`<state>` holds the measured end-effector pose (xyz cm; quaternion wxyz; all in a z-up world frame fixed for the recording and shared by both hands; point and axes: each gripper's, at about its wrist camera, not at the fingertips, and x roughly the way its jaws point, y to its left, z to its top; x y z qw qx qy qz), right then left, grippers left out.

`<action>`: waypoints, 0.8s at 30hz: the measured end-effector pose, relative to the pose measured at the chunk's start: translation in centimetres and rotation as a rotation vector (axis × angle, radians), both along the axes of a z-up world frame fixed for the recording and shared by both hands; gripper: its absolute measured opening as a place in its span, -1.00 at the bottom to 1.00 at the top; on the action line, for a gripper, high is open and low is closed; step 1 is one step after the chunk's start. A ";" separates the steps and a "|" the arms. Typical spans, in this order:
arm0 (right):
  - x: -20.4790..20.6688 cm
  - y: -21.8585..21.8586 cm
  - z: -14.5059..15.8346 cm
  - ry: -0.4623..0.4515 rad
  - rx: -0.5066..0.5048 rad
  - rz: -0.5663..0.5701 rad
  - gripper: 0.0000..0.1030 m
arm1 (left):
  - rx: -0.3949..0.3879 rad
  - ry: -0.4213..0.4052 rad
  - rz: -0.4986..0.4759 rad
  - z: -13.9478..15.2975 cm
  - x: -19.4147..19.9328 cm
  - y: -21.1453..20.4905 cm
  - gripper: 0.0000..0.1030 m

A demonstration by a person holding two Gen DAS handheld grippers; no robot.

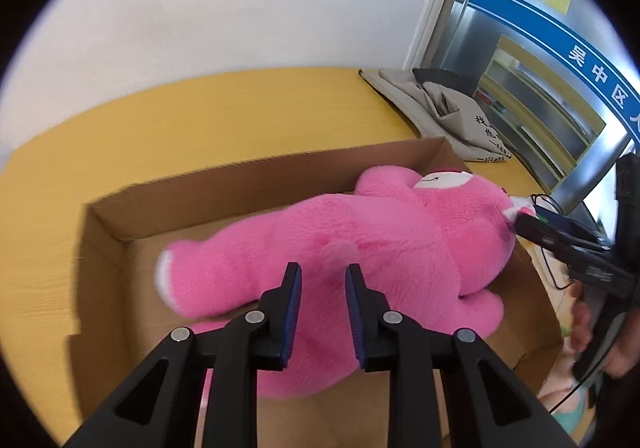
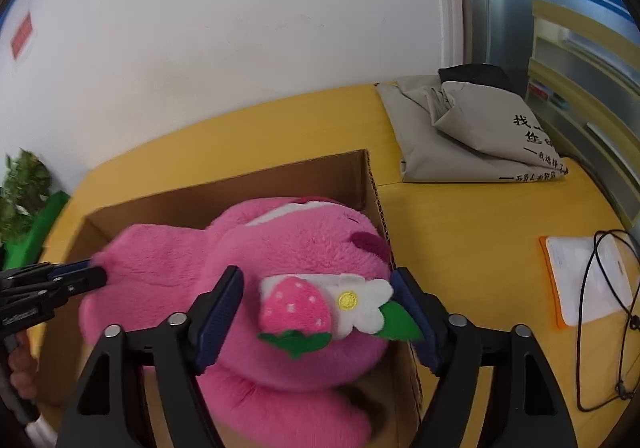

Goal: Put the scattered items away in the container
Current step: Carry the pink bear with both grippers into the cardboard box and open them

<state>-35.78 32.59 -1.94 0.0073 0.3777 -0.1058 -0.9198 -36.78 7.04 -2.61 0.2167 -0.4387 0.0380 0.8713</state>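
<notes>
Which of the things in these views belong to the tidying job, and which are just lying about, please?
Part of the job:
- pink plush bear, over the box
- cardboard box
- left gripper
- right gripper, its fingers around the bear's strawberry end

Just lying about:
- grey cloth bag
- white sheet on orange folder
- black cable
- green plant

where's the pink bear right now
The pink plush bear lies inside the cardboard box on the yellow table, its head toward the box's right end, between both grippers.
</notes>
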 end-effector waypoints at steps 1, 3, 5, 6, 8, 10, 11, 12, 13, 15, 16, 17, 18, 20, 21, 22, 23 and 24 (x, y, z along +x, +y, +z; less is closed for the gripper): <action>1.3 0.1 0.8 0.009 -0.025 0.033 0.96 | -0.031 0.010 0.014 0.6 1.1 -1.0 -0.46; 4.4 -0.3 2.1 0.007 -0.064 0.112 1.00 | -0.093 -0.009 0.050 1.0 3.3 -3.4 -0.25; 6.9 -1.5 2.1 -0.021 -0.053 0.206 1.00 | -0.124 -0.062 0.091 0.3 5.3 -5.8 -0.12; 8.1 -2.3 1.5 -0.050 -0.033 0.244 1.00 | -0.134 -0.091 0.105 -0.5 6.4 -6.9 -0.12; 9.2 -3.1 -0.3 -0.134 -0.039 0.254 1.00 | -0.155 -0.150 0.135 -2.2 7.9 -8.4 -0.12; 9.7 -3.6 -2.5 -0.226 -0.120 0.244 1.00 | -0.158 -0.228 0.167 -4.2 9.4 -9.6 -0.12; 9.9 -3.8 -3.4 -0.256 -0.146 0.240 1.00 | -0.150 -0.254 0.169 -4.9 10.0 -9.9 -0.12; 10.1 -4.2 -4.3 -0.282 -0.137 0.231 1.00 | -0.143 -0.273 0.165 -5.4 10.6 -10.1 -0.12; 10.4 -4.5 -4.9 -0.298 -0.108 0.224 0.99 | -0.135 -0.289 0.159 -5.8 11.2 -10.2 -0.12; 11.2 -5.5 -5.3 -0.283 -0.027 0.224 0.93 | -0.129 -0.305 0.152 -6.4 12.3 -10.4 -0.13; 11.5 -5.7 -5.3 -0.286 -0.007 0.222 0.90 | -0.133 -0.297 0.148 -6.4 12.9 -10.4 -0.13; 11.8 -5.8 -5.3 -0.287 0.002 0.219 0.90 | -0.132 -0.295 0.149 -6.4 13.3 -10.5 -0.13; 12.0 -5.8 -5.4 -0.292 0.012 0.213 0.91 | -0.124 -0.296 0.152 -6.3 13.7 -10.5 -0.13; 12.8 -6.0 -5.5 -0.287 0.039 0.219 0.91 | -0.106 -0.289 0.158 -6.1 14.2 -10.6 -0.13; 13.2 -6.1 -5.6 -0.277 0.057 0.223 0.91 | -0.098 -0.274 0.165 -5.8 14.4 -10.7 -0.13; 13.6 -6.0 -5.5 -0.268 0.060 0.219 0.91 | -0.088 -0.249 0.176 -5.4 14.8 -10.8 -0.13; 14.0 -5.9 -5.3 -0.257 0.061 0.205 0.91 | -0.078 -0.214 0.185 -4.7 15.2 -10.8 -0.13; 14.6 -5.7 -4.8 -0.238 0.065 0.187 0.92 | -0.069 -0.169 0.188 -3.5 15.6 -10.8 -0.13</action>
